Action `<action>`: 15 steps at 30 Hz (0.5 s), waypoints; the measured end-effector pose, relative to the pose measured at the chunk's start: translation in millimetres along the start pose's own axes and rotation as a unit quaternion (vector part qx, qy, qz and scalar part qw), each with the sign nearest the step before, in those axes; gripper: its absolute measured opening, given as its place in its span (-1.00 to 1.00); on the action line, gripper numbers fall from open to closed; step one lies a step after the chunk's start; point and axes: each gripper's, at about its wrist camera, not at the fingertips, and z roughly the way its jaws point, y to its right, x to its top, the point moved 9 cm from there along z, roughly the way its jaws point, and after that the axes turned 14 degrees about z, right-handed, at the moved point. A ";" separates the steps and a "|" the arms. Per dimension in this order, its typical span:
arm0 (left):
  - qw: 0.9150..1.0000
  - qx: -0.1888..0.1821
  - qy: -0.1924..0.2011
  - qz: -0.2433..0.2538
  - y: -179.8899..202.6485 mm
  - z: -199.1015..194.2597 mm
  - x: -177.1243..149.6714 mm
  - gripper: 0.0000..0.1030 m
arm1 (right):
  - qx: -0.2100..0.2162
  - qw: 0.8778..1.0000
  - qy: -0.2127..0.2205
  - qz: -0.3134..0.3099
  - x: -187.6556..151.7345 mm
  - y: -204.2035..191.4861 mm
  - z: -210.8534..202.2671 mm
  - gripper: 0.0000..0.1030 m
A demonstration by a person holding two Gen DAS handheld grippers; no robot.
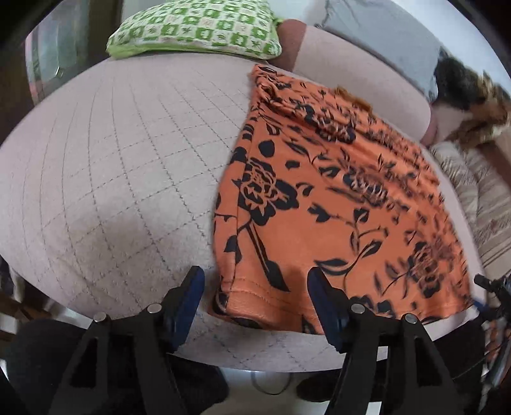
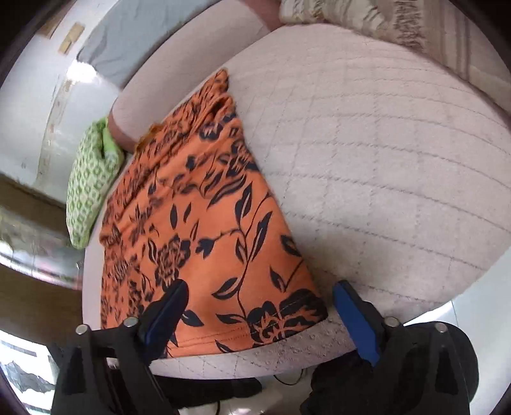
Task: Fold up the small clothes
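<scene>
The pink quilted bed [image 1: 111, 166] carries the orange flowered garment [image 1: 319, 191] in centre frame, long axis running from the near hem up to the top; nothing blocks it. Left gripper [image 1: 255, 281] and right gripper [image 2: 260, 297] hang w/ jaws apart, empty, each straddling a near hem corner. Green pillow [image 1: 194, 28] sits well clear at the top.

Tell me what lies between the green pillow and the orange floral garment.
Only bare quilted cushion separates the green pillow from the orange garment, seen best in the left wrist view.

Soft daylight, heavy fisheye warp w/ dark corners, slight motion blur
</scene>
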 end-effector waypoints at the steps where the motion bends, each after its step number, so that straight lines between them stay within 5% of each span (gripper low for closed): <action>1: 1.000 0.002 0.000 0.001 -0.9 -0.7 -0.6 -0.55 | -0.009 1.000 0.000 -0.005 -0.7 1.0 2.4 -0.04; 2: 1.000 -0.007 -0.003 -0.002 -2.0 -0.2 -0.6 -0.81 | -0.011 1.000 -0.003 -0.009 -1.3 1.2 3.2 -0.28; 4: 0.999 -0.039 0.000 -0.027 -4.3 -3.9 1.1 -0.81 | 0.007 1.000 -0.011 -0.003 -2.0 -2.9 -1.4 -0.79; 9: 0.999 -0.027 -0.002 -0.020 -5.3 -7.0 -2.0 -0.78 | 0.020 1.000 0.003 -0.018 4.8 -13.5 -13.2 -0.80; 12: 1.000 -0.024 -0.009 -0.010 -1.6 -2.8 -1.7 -0.60 | 0.020 1.000 -0.011 0.011 6.3 -3.5 0.0 -0.56; 14: 0.999 -0.045 -0.011 0.003 9.8 -3.4 1.3 0.11 | 0.031 0.999 -0.006 0.017 5.6 -3.0 2.6 0.19; 15: 0.999 -0.045 -0.011 0.007 13.5 -2.9 2.9 0.19 | 0.037 0.999 -0.005 0.016 4.6 -4.9 3.5 0.35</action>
